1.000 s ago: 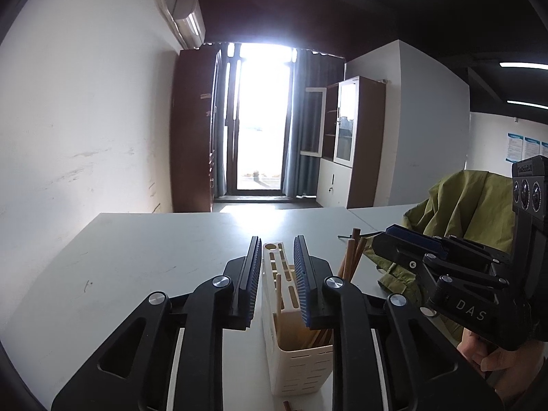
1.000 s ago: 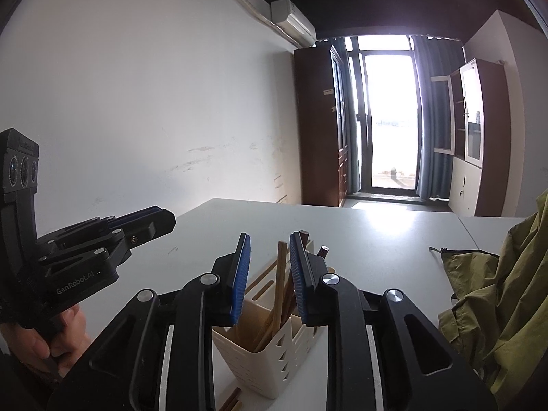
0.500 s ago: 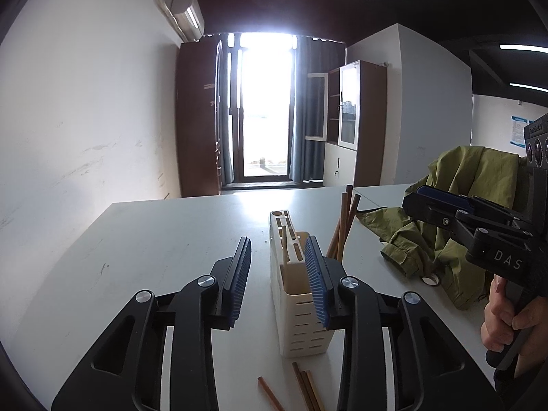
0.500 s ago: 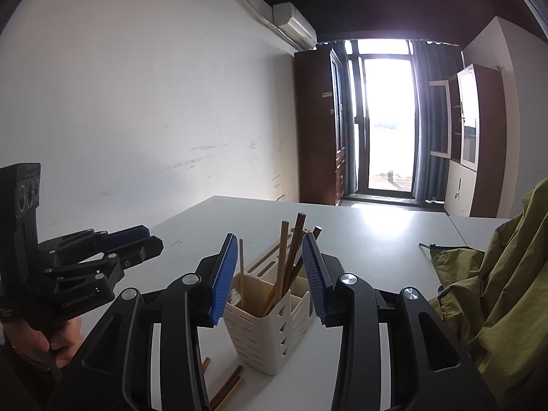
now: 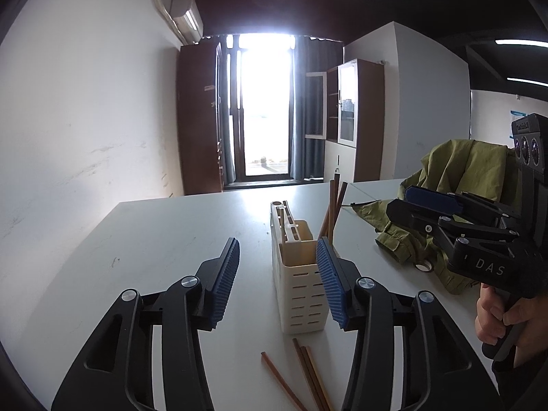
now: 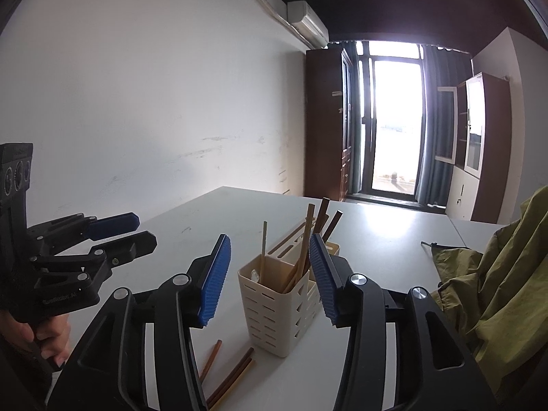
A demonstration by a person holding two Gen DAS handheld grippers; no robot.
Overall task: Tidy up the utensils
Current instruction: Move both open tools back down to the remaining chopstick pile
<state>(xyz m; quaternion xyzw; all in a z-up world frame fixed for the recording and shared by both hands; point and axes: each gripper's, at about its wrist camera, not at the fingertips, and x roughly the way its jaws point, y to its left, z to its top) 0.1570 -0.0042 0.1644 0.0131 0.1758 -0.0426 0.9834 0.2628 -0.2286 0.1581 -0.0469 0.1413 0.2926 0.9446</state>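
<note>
Left wrist view: your left hand-held gripper (image 5: pixel 278 274) is partly spread and its jaws are opening. The cream utensil holder (image 5: pixel 299 284) stands upright on the white counter (image 5: pixel 164 239), just ahead of the gap and toward its right side; the right pad overlaps the holder's right edge in this view, and I cannot tell whether they touch. The left pad stands clear of it. Brown chopsticks (image 5: pixel 334 205) rise from the holder, leaning toward 1 o'clock. Loose chopsticks (image 5: pixel 304 373) lie flat on the counter at 6 o'clock of the holder, near its base. Your right hand-held gripper (image 5: pixel 400 202) sits at 3 o'clock, held by a hand (image 5: pixel 503 318), in front of an olive jacket (image 5: pixel 455 178).

Right wrist view: your right hand-held gripper (image 6: pixel 270 270) is likewise partly spread, jaws opening. The utensil holder (image 6: pixel 277 304) stands between the pads and slightly beyond them, gripped by neither. Chopsticks (image 6: pixel 304 246) lean inside it toward 1 o'clock. Loose chopsticks (image 6: pixel 233 376) lie at 7 o'clock of the holder. Your left hand-held gripper (image 6: pixel 137 229) hovers at 9 o'clock.
</note>
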